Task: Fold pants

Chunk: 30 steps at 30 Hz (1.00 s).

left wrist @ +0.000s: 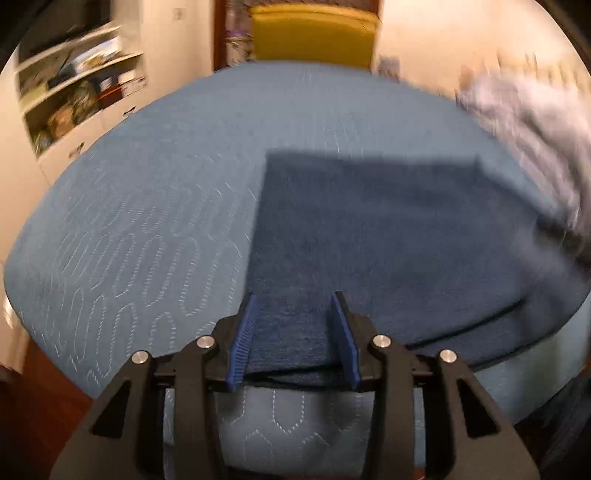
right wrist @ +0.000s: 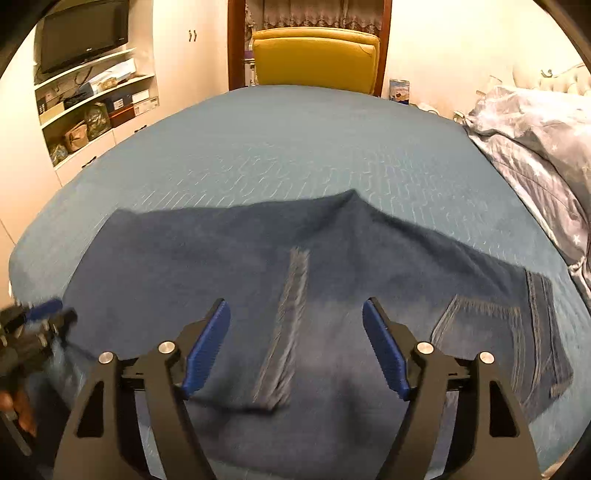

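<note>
Dark blue jeans [right wrist: 221, 258] lie spread flat on the quilted blue bedspread [right wrist: 277, 140], with a faded seam [right wrist: 291, 314] and a back pocket [right wrist: 491, 332] showing. My right gripper [right wrist: 294, 301] hovers open above them, the seam between its fingers and nothing gripped. In the left wrist view the jeans [left wrist: 388, 229] are a blurred dark rectangle reaching the bed's near edge. My left gripper [left wrist: 294, 295] stands partly open over that edge; cloth lies between the blue pads [left wrist: 243, 339] without being pinched. The left gripper [right wrist: 37, 321] also shows blurred at the left of the right wrist view.
A yellow chair [right wrist: 314, 55] stands beyond the far side of the bed. A grey star-patterned duvet [right wrist: 535, 147] is heaped at the right. Wall shelves [right wrist: 92, 103] with boxes and a television [right wrist: 85, 33] are at the left. A hand [right wrist: 18, 406] holds the left gripper.
</note>
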Each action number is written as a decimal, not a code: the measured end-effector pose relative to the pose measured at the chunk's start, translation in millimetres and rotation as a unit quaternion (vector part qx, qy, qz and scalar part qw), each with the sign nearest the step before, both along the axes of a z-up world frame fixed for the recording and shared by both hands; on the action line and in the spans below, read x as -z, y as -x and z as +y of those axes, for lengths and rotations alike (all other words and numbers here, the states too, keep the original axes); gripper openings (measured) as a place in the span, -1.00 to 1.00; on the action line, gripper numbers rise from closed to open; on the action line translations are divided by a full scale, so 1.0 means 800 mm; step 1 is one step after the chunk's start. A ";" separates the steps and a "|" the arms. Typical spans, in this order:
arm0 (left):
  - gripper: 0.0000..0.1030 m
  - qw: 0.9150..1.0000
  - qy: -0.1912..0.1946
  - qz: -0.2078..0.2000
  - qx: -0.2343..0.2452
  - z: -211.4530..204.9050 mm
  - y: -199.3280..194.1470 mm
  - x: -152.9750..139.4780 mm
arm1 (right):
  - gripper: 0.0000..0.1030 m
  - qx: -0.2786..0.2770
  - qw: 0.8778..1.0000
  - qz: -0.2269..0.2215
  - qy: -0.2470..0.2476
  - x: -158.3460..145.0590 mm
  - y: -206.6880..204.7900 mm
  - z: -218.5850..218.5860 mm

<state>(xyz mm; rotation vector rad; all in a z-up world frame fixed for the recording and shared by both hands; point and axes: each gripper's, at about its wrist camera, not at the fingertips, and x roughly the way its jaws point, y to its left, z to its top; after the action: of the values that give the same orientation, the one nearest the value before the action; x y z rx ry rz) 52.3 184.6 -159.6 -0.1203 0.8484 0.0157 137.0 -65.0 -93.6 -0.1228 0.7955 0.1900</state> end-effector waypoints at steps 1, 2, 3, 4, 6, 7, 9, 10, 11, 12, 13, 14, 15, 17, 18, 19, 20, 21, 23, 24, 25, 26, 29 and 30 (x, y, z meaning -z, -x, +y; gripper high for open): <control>-0.04 1.000 0.020 -0.007 -0.014 0.011 0.008 -0.004 | 0.41 0.003 1.000 0.005 0.012 0.007 0.001 0.002; 0.00 0.999 0.030 0.000 -0.036 0.023 0.016 -0.005 | 0.41 0.008 1.000 0.011 0.022 0.012 0.004 0.005; 0.00 0.998 0.040 0.006 -0.042 0.031 0.020 -0.001 | 0.39 0.014 0.999 0.026 0.035 0.023 0.001 0.005; 0.00 0.998 0.056 0.011 -0.041 0.036 0.024 0.002 | 0.39 0.018 0.998 0.037 0.047 0.031 0.005 0.008; 0.00 0.994 0.093 0.026 -0.043 0.043 0.034 0.020 | 0.38 0.025 0.995 0.064 0.069 0.053 0.005 0.010; -0.01 0.994 0.101 0.028 -0.043 0.045 0.036 0.025 | 0.37 0.025 0.995 0.076 0.062 0.067 0.007 0.007; -0.01 0.994 0.100 0.018 -0.038 0.045 0.041 0.031 | 0.38 0.027 0.996 0.068 0.054 0.071 0.010 0.003; -0.03 0.995 0.094 0.018 -0.036 0.045 0.039 0.031 | 0.38 0.029 0.996 0.066 0.055 0.072 0.011 0.004; -0.13 0.995 0.090 0.019 -0.032 0.044 0.041 0.032 | 0.38 0.031 0.996 0.066 0.057 0.072 0.011 0.004; -0.34 0.996 0.090 0.021 -0.022 0.040 0.040 0.032 | 0.40 0.032 0.996 0.066 0.060 0.073 0.012 0.006; -0.38 0.996 0.086 0.024 -0.014 0.036 0.037 0.031 | 0.40 0.032 0.995 0.065 0.065 0.073 0.012 0.007; -0.39 0.997 0.076 0.024 -0.013 0.034 0.034 0.033 | 0.41 0.032 0.995 0.065 0.067 0.073 0.013 0.007; -0.41 0.998 0.065 0.024 -0.012 0.032 0.033 0.035 | 0.41 0.033 0.995 0.065 0.066 0.073 0.020 0.012; -0.45 0.997 0.071 0.024 -0.015 0.034 0.033 0.036 | 0.42 0.037 0.995 0.070 0.055 0.076 0.020 0.010; -0.48 0.995 0.090 0.024 -0.019 0.039 0.033 0.036 | 0.43 0.038 0.995 0.072 0.050 0.076 0.019 0.008; -0.49 0.994 0.108 0.025 -0.022 0.045 0.034 0.037 | 0.44 0.038 0.995 0.073 0.049 0.077 0.018 0.007; -0.47 0.992 0.119 0.025 -0.023 0.048 0.034 0.037 | 0.45 0.037 0.995 0.074 0.049 0.076 0.019 0.007; -0.40 0.989 0.142 0.026 -0.027 0.055 0.034 0.039 | 0.46 0.037 0.995 0.074 0.049 0.077 0.014 0.003; -0.30 0.979 0.201 0.031 -0.035 0.069 0.033 0.046 | 0.47 0.036 0.995 0.074 0.049 0.076 0.010 0.001; -0.34 0.978 0.204 0.032 -0.037 0.070 0.033 0.046 | 0.47 0.036 0.995 0.074 0.048 0.076 0.010 0.001; -0.40 0.979 0.198 0.035 -0.038 0.069 0.031 0.047 | 0.47 0.036 0.995 0.075 0.047 0.076 0.009 -0.002; -0.46 0.980 0.192 0.036 -0.038 0.067 0.030 0.046 | 0.48 0.036 0.995 0.075 0.046 0.077 0.008 -0.004; -0.65 0.975 0.217 0.034 -0.040 0.072 0.030 0.045 | 0.50 0.032 0.995 0.080 0.045 0.074 0.003 -0.007; -0.70 0.971 0.231 0.032 -0.041 0.077 0.031 0.045 | 0.50 0.029 0.995 0.083 0.045 0.070 0.001 -0.008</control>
<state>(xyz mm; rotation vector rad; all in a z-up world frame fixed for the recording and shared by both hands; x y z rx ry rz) 27.5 245.9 -195.5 -0.5959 0.8996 -0.1029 136.2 -71.4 -150.0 -0.1705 0.9734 0.1106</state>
